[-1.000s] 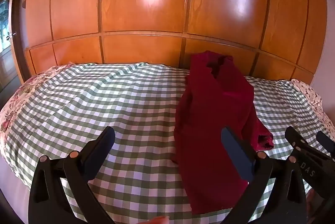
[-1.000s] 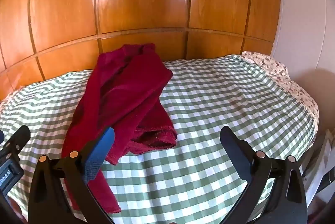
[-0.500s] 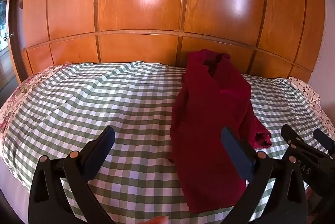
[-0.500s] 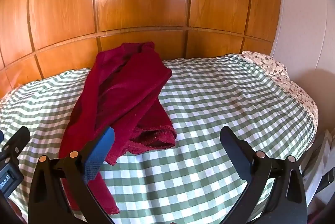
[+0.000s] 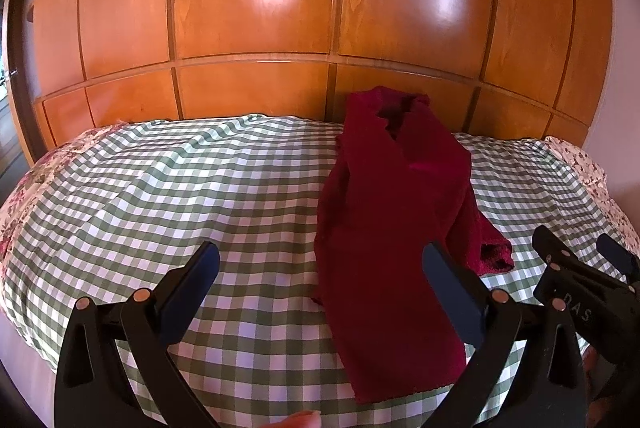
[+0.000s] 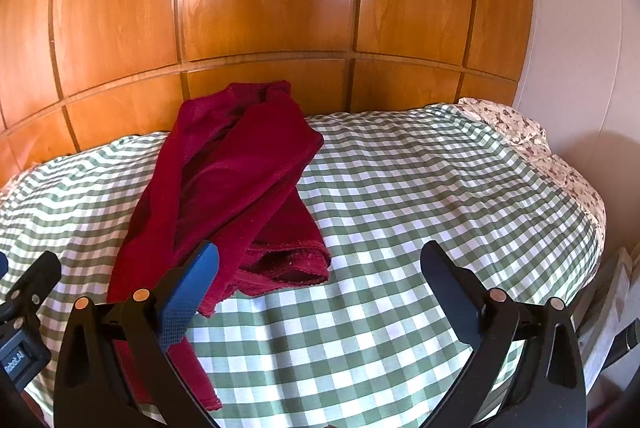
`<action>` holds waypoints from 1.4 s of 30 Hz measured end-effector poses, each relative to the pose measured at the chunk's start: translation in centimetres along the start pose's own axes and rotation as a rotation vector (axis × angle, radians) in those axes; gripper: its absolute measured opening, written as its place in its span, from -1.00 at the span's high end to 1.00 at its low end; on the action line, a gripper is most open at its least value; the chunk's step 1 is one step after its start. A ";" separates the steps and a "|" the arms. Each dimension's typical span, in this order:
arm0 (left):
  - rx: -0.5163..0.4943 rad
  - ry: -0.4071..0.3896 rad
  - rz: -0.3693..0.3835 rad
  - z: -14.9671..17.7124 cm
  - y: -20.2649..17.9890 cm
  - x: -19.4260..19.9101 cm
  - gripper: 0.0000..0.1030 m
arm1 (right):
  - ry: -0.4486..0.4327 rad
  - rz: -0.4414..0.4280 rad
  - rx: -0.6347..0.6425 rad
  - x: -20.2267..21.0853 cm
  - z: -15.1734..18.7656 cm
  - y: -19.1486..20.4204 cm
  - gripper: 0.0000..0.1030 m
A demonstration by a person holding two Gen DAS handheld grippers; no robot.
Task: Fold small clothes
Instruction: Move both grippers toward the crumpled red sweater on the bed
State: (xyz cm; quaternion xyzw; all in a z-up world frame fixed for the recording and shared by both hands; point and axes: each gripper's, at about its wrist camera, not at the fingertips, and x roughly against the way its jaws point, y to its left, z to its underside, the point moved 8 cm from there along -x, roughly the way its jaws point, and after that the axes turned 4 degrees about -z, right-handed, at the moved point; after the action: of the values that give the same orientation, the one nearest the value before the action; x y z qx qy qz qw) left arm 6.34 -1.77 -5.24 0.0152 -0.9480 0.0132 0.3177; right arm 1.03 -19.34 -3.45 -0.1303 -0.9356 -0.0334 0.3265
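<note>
A dark red garment (image 5: 392,228) lies loosely lengthwise on the green-and-white checked bed (image 5: 180,195), its far end against the wooden headboard and one part bunched at the right. It also shows in the right wrist view (image 6: 228,187). My left gripper (image 5: 320,268) is open and empty above the bed's near edge, its right finger over the garment. My right gripper (image 6: 318,268) is open and empty, its left finger over the garment's near edge. The right gripper shows at the right of the left wrist view (image 5: 580,268).
A panelled wooden headboard (image 5: 320,27) rises behind the bed. Floral bedding (image 6: 520,127) shows at the bed's corners. A pale wall (image 6: 592,67) stands at the right, with some pale objects (image 6: 608,308) beside the bed.
Both grippers have drifted slightly, so the garment sits a little further left in the left wrist view. The garment itself has not moved and both grippers stay open.
</note>
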 end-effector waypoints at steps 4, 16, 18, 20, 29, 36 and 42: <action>-0.010 0.005 0.005 0.2 -0.2 -0.1 -0.95 | 0.008 0.001 -0.002 -0.3 0.1 -0.2 -0.94; -0.039 0.022 0.012 0.8 -0.9 -0.5 -0.95 | 0.017 0.005 -0.005 -0.7 0.5 -0.4 -0.94; -0.044 0.028 0.010 0.9 -1.0 -0.6 -0.95 | 0.020 0.007 -0.010 -0.9 0.6 -0.5 -0.94; -0.048 0.032 0.008 1.0 -1.1 -0.7 -0.95 | 0.024 0.008 -0.014 -1.0 0.8 -0.7 -0.94; -0.059 0.014 0.009 0.9 -1.2 -0.6 -0.95 | 0.024 0.012 -0.019 -1.0 0.7 -1.1 -0.94; -0.070 0.028 0.039 1.2 -1.8 -0.7 -0.95 | 0.029 0.017 -0.026 -1.0 0.9 -1.5 -0.94; -0.099 0.039 0.067 1.7 -2.8 -0.8 -0.95 | 0.038 0.027 -0.038 -1.4 1.0 -2.1 -0.94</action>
State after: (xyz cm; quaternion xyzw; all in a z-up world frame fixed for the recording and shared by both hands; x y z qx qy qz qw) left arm 6.10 -4.62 -7.01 -0.0326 -0.9412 -0.0226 0.3356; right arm 0.90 -21.57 -5.11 -0.1484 -0.9266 -0.0493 0.3419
